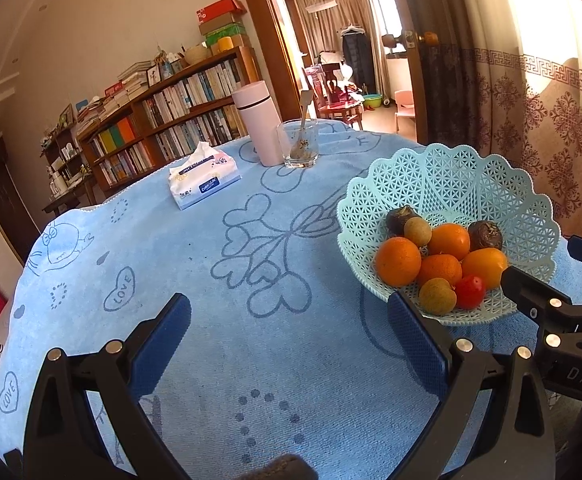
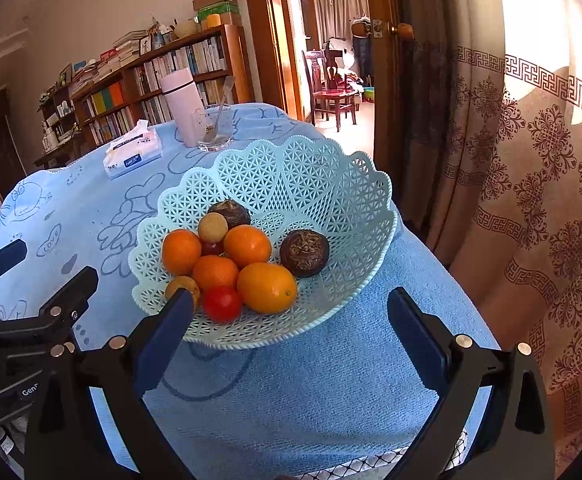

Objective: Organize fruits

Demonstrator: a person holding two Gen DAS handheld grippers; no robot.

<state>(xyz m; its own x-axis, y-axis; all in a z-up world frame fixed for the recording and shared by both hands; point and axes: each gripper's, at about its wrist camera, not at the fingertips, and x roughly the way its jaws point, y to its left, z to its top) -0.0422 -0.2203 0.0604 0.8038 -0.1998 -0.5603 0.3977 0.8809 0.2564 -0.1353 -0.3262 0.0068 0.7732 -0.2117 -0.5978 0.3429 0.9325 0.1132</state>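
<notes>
A pale blue lattice fruit basket (image 2: 331,184) stands on the blue cloth at the table's right side; it also shows in the left wrist view (image 1: 451,176). It holds several oranges (image 2: 181,251), a red tomato (image 2: 222,303), tan longans (image 2: 212,228) and dark brown round fruits (image 2: 304,253). My left gripper (image 1: 289,338) is open and empty, over bare cloth to the left of the basket. My right gripper (image 2: 291,334) is open and empty, just in front of the basket's near rim. The right gripper's fingers (image 1: 531,288) show at the basket's right in the left wrist view.
A pink flask (image 1: 257,122), a glass with a spoon (image 1: 299,144) and a tissue pack (image 1: 203,180) stand at the table's far side. A patterned curtain (image 2: 531,200) hangs close on the right. Bookshelves (image 1: 163,128) line the far wall.
</notes>
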